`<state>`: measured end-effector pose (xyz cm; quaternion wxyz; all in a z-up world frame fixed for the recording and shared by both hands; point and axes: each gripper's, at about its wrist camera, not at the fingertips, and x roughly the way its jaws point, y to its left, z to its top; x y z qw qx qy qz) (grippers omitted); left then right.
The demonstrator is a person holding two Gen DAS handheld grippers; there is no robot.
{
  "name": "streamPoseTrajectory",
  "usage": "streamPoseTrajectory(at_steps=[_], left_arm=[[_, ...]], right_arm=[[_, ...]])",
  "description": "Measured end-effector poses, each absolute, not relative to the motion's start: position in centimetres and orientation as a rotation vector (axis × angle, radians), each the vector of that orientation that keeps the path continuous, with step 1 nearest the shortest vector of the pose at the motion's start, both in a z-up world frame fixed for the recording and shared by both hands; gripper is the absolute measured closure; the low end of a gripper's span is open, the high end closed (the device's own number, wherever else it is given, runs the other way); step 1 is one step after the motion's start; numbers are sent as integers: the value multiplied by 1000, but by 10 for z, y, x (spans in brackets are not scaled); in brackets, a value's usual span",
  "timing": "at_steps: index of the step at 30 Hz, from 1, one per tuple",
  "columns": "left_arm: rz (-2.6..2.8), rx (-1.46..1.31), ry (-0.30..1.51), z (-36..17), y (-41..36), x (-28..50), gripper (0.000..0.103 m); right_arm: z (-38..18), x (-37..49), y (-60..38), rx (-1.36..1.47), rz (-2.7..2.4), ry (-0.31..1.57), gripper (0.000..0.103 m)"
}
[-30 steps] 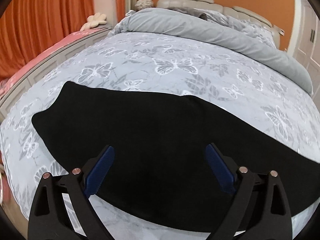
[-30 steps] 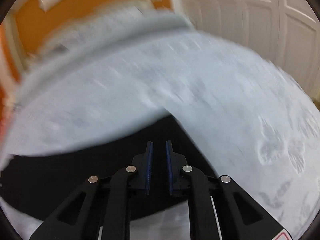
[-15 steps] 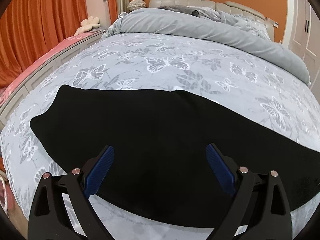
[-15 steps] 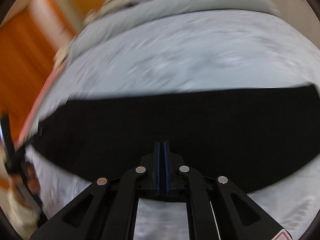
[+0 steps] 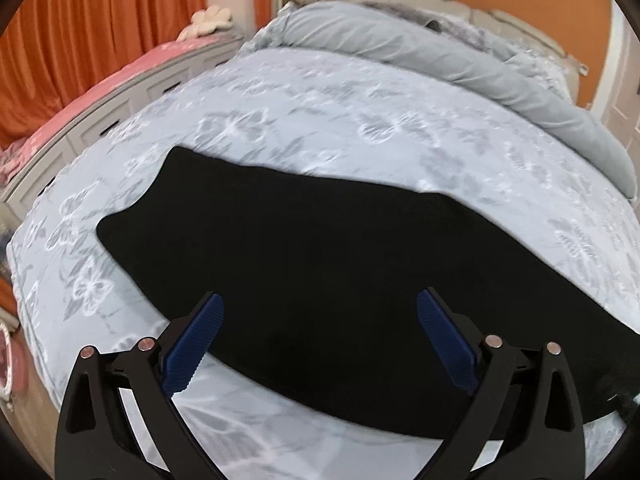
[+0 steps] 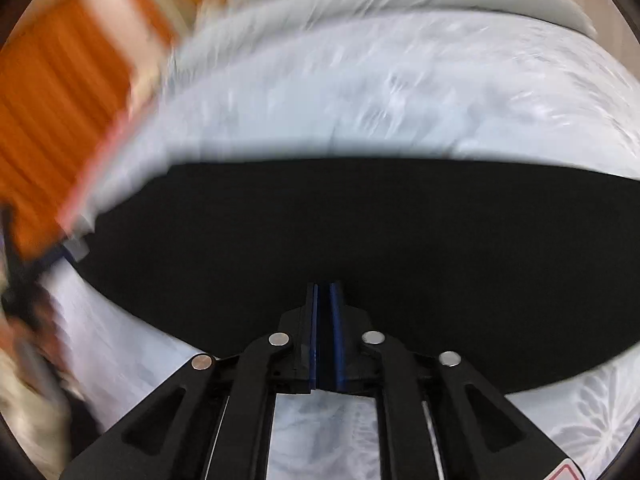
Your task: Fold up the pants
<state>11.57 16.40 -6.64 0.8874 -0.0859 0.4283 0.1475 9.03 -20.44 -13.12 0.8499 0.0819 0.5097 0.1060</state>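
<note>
Black pants (image 5: 320, 264) lie flat across the near part of a bed with a grey butterfly-print cover (image 5: 340, 120). They also fill the middle of the blurred right wrist view (image 6: 340, 240). My left gripper (image 5: 320, 320) is open and empty, its blue pads (image 5: 196, 340) spread wide just above the pants' near edge. My right gripper (image 6: 324, 296) is nearly closed, with only a thin slit between its pads, and holds nothing, hovering over the pants' near edge. The left gripper (image 6: 24, 264) shows blurred at the far left of the right wrist view.
A rolled grey duvet (image 5: 460, 64) and a padded headboard (image 5: 440, 0) lie at the far end of the bed. A pink-topped bench (image 5: 100, 92) and orange curtains (image 5: 80, 32) stand to the left. The bed's near edge (image 5: 280, 432) runs below the pants.
The left view has shifted so the pants sit further right and lower. The right gripper closed from a small gap and swung left over the pants; its pads now show a thin slit.
</note>
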Motion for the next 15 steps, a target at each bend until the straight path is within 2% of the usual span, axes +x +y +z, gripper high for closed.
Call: streamPoseTrajectory(at_steps=[2, 3, 5, 8, 9, 12, 14, 15], left_arm=[[331, -194, 936, -74, 182, 114, 7], [335, -201, 945, -75, 188, 113, 7], [363, -232, 969, -79, 207, 107, 7], [386, -249, 1019, -91, 227, 102, 8], [392, -232, 1058, -100, 232, 102, 7], [378, -224, 1143, -119, 240, 100, 7], [344, -311, 1161, -122, 251, 96, 7], [335, -356, 1157, -120, 257, 93, 7]], right_arm=[[-128, 89, -199, 190, 155, 1031, 103], [-121, 87, -197, 221, 156, 1021, 94], [-108, 80, -182, 267, 259, 969, 94], [-139, 90, -150, 95, 258, 1058, 94], [-141, 89, -150, 102, 243, 1010, 97], [-123, 90, -156, 199, 256, 1042, 94], [-105, 83, -172, 277, 279, 994, 92], [-100, 79, -181, 301, 276, 977, 88]])
